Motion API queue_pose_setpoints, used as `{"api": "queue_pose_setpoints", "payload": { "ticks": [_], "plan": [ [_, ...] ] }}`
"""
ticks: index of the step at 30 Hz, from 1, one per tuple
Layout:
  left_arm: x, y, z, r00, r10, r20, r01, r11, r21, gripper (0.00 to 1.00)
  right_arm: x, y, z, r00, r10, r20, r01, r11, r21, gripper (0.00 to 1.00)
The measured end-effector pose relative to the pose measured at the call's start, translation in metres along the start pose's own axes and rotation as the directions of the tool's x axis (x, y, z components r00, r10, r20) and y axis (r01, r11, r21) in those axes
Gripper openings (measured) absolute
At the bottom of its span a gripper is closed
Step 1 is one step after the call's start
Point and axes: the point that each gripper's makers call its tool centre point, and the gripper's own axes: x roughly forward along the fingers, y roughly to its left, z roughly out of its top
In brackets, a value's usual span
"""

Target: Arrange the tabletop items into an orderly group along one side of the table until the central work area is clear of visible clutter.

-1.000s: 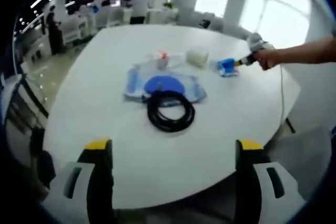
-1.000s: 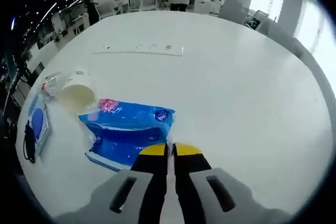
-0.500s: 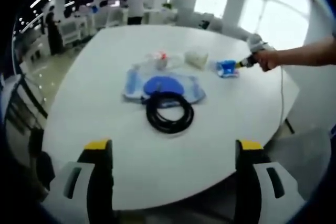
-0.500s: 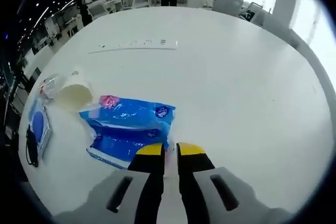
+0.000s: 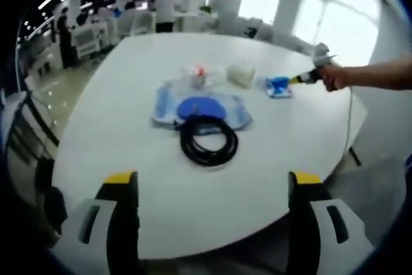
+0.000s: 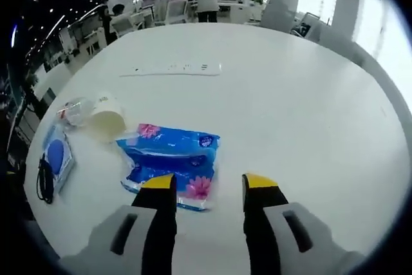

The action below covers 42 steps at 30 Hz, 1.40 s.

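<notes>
While the right tongs (image 6: 208, 186) stand with their jaws well apart and nothing between them, the blue tissue pack (image 6: 172, 164) lies flat on the white bench (image 6: 302, 107) just ahead of them and a little to the left, its near edge reaching in between the yellow tips. Its long axis runs across the line of the jaws, left to right and slightly skewed. Just beyond its far left corner a paper cup (image 6: 106, 118) lies on its side, with a crumpled clear plastic piece (image 6: 74, 111) beside it. Farther left sit a blue-and-clear pouch (image 6: 56, 156) and a black cable coil (image 6: 44, 180), and a white power strip (image 6: 177, 67) lies well away toward the far side.

From the left gripper view, the left tongs (image 5: 209, 188) are also wide open and empty, held low at the near edge of the bench. The cable coil (image 5: 208, 138) lies straight ahead, touching the pouch (image 5: 199, 106); the cup (image 5: 242, 71) and tissue pack (image 5: 279, 85) are behind them to the right.

The right tongs are much the nearer to the pack. I judge the items are already gathered in a loose row, with the coil the left hand's likeliest concern.
</notes>
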Motion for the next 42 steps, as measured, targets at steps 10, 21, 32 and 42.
{"api": "queue_pose_setpoints", "payload": {
  "ticks": [10, 21, 32, 42],
  "plan": [
    [-0.002, -0.001, 0.005, 1.0, -0.004, 0.025, 0.004, 1.0, 0.012, 0.93, -0.08, 0.083, -0.005, 0.999, 0.045, 0.019, -0.044, 0.998, -0.036, 0.6],
    [-0.002, -0.008, 0.009, 0.999, -0.014, 0.036, 0.012, 0.998, 0.056, 0.94, -0.122, 0.12, -0.009, 0.997, 0.056, 0.048, -0.055, 0.998, -0.021, 0.62],
    [-0.002, -0.016, 0.013, 0.997, -0.054, 0.057, 0.053, 0.998, 0.021, 0.94, -0.099, 0.095, -0.022, 0.997, 0.068, 0.041, -0.068, 0.998, 0.005, 0.62],
    [-0.003, -0.014, 0.021, 0.996, -0.035, 0.083, 0.031, 0.999, 0.044, 0.98, -0.109, 0.11, -0.036, 0.989, 0.092, 0.116, -0.095, 0.995, 0.023, 0.61]
  ]
}}
